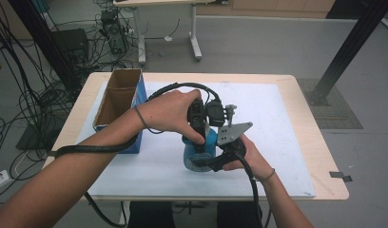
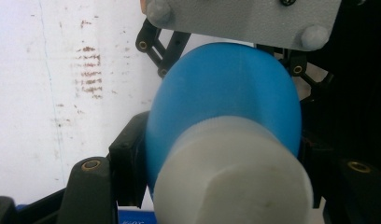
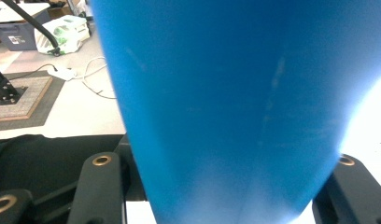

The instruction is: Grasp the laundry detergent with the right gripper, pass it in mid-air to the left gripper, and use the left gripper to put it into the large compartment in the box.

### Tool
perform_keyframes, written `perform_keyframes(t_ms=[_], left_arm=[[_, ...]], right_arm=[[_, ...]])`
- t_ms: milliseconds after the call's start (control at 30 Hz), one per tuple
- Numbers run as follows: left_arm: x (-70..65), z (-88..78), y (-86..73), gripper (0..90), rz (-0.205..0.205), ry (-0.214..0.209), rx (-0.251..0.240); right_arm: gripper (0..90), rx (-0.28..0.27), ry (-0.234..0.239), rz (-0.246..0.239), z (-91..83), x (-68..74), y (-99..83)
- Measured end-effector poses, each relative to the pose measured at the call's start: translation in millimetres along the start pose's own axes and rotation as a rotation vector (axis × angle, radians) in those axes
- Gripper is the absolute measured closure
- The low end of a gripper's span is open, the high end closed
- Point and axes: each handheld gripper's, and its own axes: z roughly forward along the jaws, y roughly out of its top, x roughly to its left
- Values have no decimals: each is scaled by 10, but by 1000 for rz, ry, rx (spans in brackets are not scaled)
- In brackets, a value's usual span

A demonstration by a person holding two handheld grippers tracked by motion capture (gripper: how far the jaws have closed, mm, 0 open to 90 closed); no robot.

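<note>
A blue bottle (image 1: 202, 153) with a white cap stands at the middle of the white mat (image 1: 277, 118), between both hands. My left gripper (image 1: 199, 141) points down onto its top. In the left gripper view its black jaws sit on either side of the white cap (image 2: 235, 177), shut on it, with the blue bottle body (image 2: 226, 88) beyond. My right gripper (image 1: 217, 160) comes in low from the right, its grey plate (image 1: 232, 133) on top. In the right gripper view both jaws press the sides of the blue bottle (image 3: 226, 102).
An open cardboard box (image 1: 117, 99) with a blue side stands on the left part of the table. Cables and equipment lie on the floor at the left and behind. A desk's legs (image 1: 196, 45) stand beyond the table, and a black post (image 1: 346, 47) rises at the right.
</note>
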Motion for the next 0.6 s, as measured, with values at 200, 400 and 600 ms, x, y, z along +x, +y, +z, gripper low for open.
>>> perform_keyframes(t_ms=[200,400,600], left_arm=[[2,3,-7,364,-1,1,0],[2,2,-20,363,-7,0,-4],[-3,-1,-31,364,-12,1,-8]], right_arm=[[418,0,1,1,7,-5,1],[419,1,2,2,13,-4,5],[418,2,4,-1,14,-7,12]])
